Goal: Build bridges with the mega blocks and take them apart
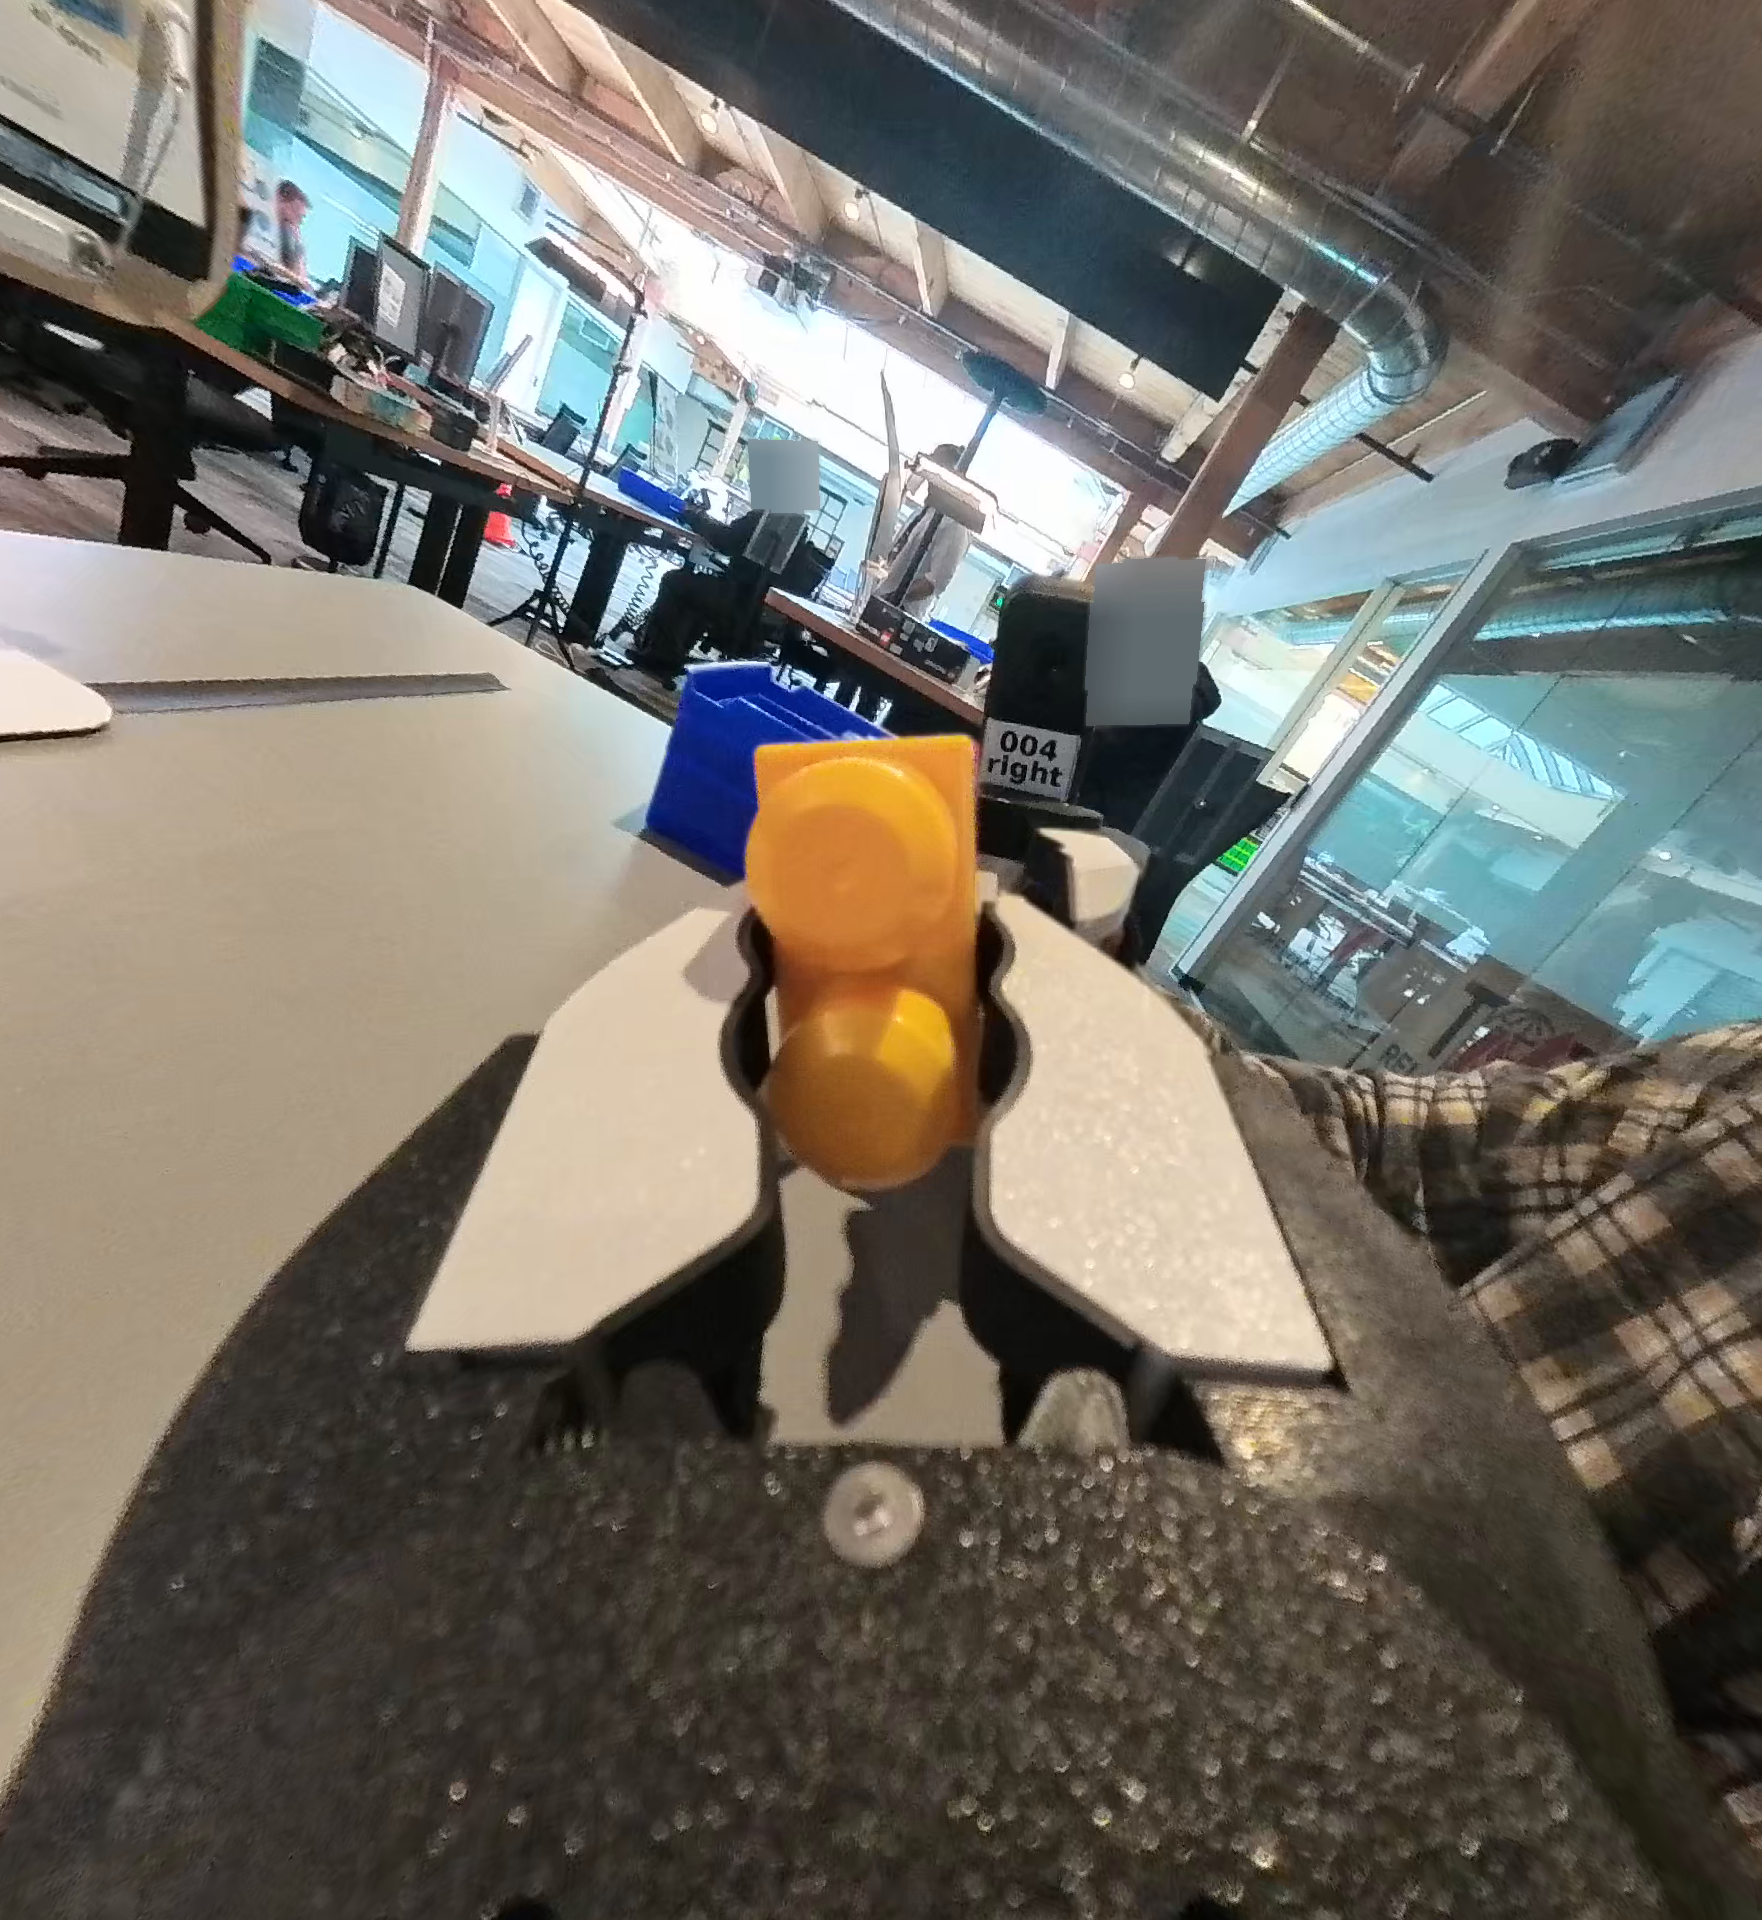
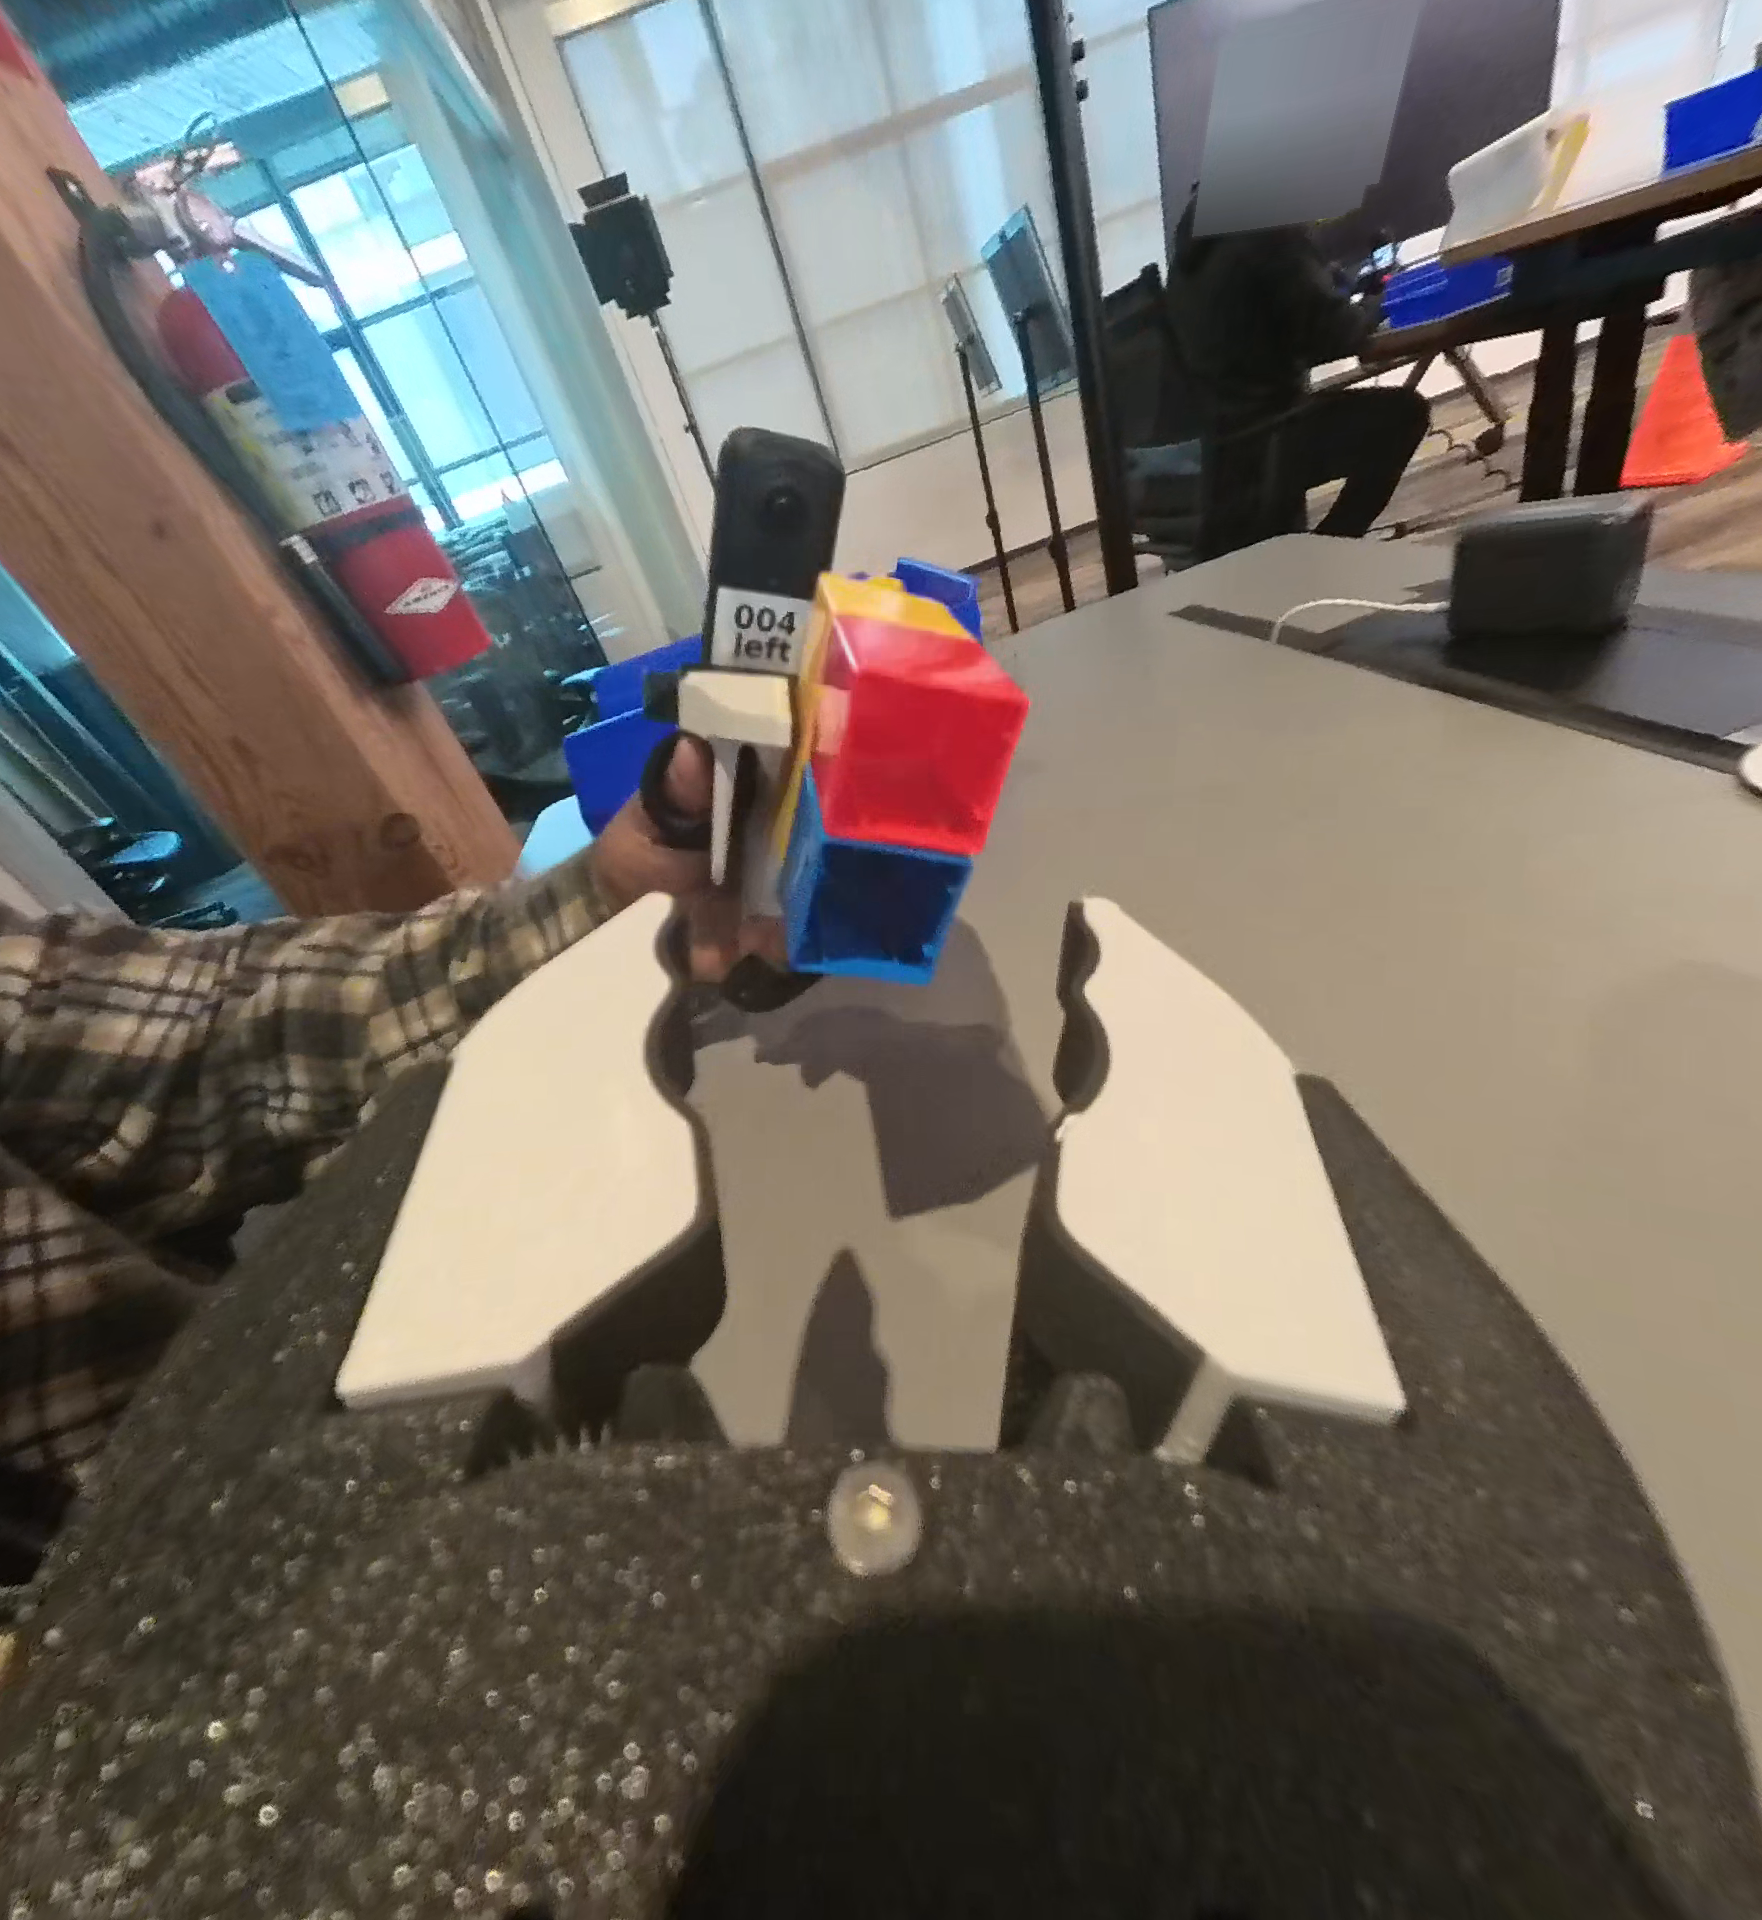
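Note:
My left gripper (image 1: pixel 869 997) is shut on a yellow mega block (image 1: pixel 856 852) with two round studs facing the camera, held above the grey table (image 1: pixel 233 831). In the right wrist view the same gripper (image 2: pixel 747 800) holds a small assembly: the yellow block (image 2: pixel 856 608) with a red block (image 2: pixel 913 748) and a blue block (image 2: pixel 872 914) stuck on it, hollow undersides toward me. My right gripper (image 2: pixel 877 925) is open and empty, just in front of the assembly and not touching it. It also shows behind the yellow block in the left wrist view (image 1: pixel 1079 883).
A blue bin (image 1: pixel 711 769) stands on the table's far edge behind the blocks, also seen in the right wrist view (image 2: pixel 607 748). A white pad (image 1: pixel 4 701) lies far left. A grey box with a white cable (image 2: pixel 1547 566) sits far right. Plaid sleeves (image 1: pixel 1583 1247) reach in. The left gripper's tips are roughly 7 centimetres from the right gripper's.

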A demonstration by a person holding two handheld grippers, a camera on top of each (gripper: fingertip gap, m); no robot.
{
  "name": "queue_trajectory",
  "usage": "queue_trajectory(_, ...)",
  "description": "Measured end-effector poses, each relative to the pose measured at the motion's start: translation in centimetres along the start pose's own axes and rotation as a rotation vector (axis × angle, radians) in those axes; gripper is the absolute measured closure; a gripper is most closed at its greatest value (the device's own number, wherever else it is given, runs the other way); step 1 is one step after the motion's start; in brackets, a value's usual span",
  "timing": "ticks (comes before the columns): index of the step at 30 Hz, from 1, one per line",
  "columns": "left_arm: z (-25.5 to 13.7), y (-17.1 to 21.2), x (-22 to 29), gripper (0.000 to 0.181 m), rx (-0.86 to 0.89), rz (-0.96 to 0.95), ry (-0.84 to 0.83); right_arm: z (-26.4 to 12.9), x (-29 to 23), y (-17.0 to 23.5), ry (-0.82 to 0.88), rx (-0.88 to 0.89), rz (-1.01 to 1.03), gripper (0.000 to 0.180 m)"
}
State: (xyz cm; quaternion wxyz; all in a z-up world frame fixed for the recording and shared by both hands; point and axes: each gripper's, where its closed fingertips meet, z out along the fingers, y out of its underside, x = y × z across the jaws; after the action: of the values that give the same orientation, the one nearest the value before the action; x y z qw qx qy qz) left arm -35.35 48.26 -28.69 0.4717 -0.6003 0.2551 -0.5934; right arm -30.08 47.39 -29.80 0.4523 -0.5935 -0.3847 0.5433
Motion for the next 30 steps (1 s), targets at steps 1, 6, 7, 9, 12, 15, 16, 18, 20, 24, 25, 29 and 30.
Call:
queue_trajectory(1, 0.1, 0.0, 0.2, 0.143, 0.004, 0.000, 0.011, 0.2, -0.2, 0.1, -0.006, -0.007, -0.004, 0.111)
queue_trajectory(6, 0.7, 0.3, 0.7, 0.144, 0.014, 0.003, 0.020, 1.4, -0.9, 1.6, -0.047, -0.047, 0.044, 0.112)
queue_trajectory(7, 0.8, 0.4, 0.6, 0.144, 0.020, -0.002, 0.015, 1.7, -1.1, 1.8, -0.067, -0.048, 0.071, 0.119)
queue_trajectory(9, 0.8, 0.0, 0.9, 0.144, 0.069, -0.036, 0.042, 2.1, -1.3, 1.9, -0.095, -0.036, 0.121, 0.124)
queue_trajectory(12, 0.8, -0.4, 1.4, 0.144, 0.112, -0.035, 0.074, 2.4, -1.5, 1.5, -0.126, 0.001, 0.205, 0.118)
queue_trajectory(15, 1.3, -0.1, 2.0, 0.145, 0.106, -0.022, 0.097, 2.5, -2.1, 0.9, -0.172, 0.038, 0.235, 0.125)
queue_trajectory(16, 1.5, 0.0, 2.3, 0.144, 0.103, -0.022, 0.109, 2.5, -2.4, 0.7, -0.194, 0.049, 0.237, 0.139)
queue_trajectory(18, 1.8, 0.2, 2.4, 0.144, 0.102, -0.020, 0.115, 2.2, -2.3, 0.8, -0.179, 0.035, 0.240, 0.144)
queue_trajectory(20, 1.9, 0.8, 2.1, 0.144, 0.052, -0.005, 0.114, 1.9, -2.1, 1.1, -0.149, -0.018, 0.215, 0.144)
queue_trajectory(24, 1.6, 1.7, 1.8, 0.123, -0.066, 0.063, 0.087, 1.1, -1.5, 3.0, -0.090, -0.187, 0.100, 0.144)
queue_trajectory(25, 1.6, 2.0, 1.8, 0.123, -0.100, 0.083, 0.087, 0.9, -1.4, 3.4, -0.081, -0.219, 0.077, 0.144)
queue_trajectory(29, 2.0, 3.6, 2.2, 0.122, -0.201, 0.097, 0.108, 0.9, -2.0, 3.6, -0.123, -0.233, 0.068, 0.144)
queue_trajectory(30, 2.1, 3.7, 2.4, 0.125, -0.198, 0.097, 0.121, 1.0, -2.3, 3.7, -0.134, -0.245, 0.060, 0.144)
